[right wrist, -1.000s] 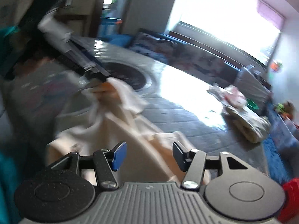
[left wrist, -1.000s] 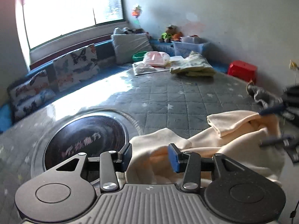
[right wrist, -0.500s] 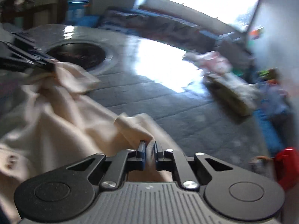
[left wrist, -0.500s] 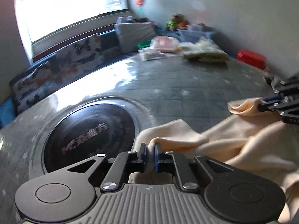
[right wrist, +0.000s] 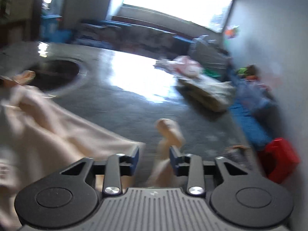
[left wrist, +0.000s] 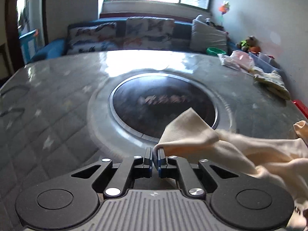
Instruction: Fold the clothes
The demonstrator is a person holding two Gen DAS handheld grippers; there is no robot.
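A cream-coloured garment (left wrist: pixel 227 150) lies spread over the grey quilted table (left wrist: pixel 57 115). My left gripper (left wrist: pixel 153 158) is shut on one corner of it, near the round dark inset (left wrist: pixel 154 100), and the cloth trails off to the right. In the right wrist view the garment (right wrist: pixel 48 127) spreads to the left. My right gripper (right wrist: pixel 154 158) is open, with a loose fold of the cloth (right wrist: pixel 169 134) standing between its fingers, not pinched. This view is blurred.
Folded clothes (left wrist: pixel 273 82) and a pink bag (left wrist: pixel 238 61) lie at the far right of the table. A red box (right wrist: pixel 279 157) stands beside the table on the right. Cushions (left wrist: pixel 123 32) line the bench under the window.
My right gripper has opened and let go of the cloth corner it pinched half a second ago. My left gripper stays shut on the garment and has swung left, facing the round inset.
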